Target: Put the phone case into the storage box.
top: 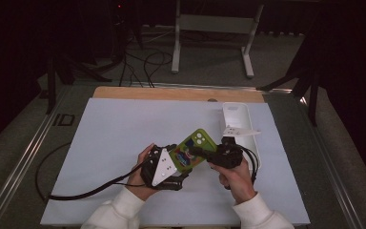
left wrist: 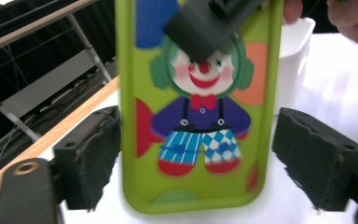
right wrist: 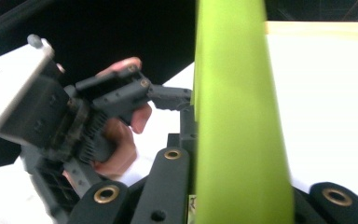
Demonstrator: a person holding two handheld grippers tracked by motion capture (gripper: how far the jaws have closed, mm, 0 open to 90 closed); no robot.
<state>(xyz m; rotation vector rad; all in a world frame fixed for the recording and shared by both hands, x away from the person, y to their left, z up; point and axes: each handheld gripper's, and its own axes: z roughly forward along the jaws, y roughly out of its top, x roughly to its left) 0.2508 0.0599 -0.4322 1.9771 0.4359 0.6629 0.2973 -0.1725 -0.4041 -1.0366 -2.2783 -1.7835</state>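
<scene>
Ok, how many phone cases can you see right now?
2. A lime-green clown-print phone case held above the table between both grippers; a white phone case lying on the white mat's far right. Others may be hidden.

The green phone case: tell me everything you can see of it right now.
The green phone case is lime green, looks like soft plastic or rubber, and carries a cartoon clown print and a camera cutout at its far corner. It is held up off the white table mat, tilted. The right tongs are shut on it, one jaw lying across the clown's face. It sits between the left tongs' jaws, which stand open with gaps on both sides.
</scene>
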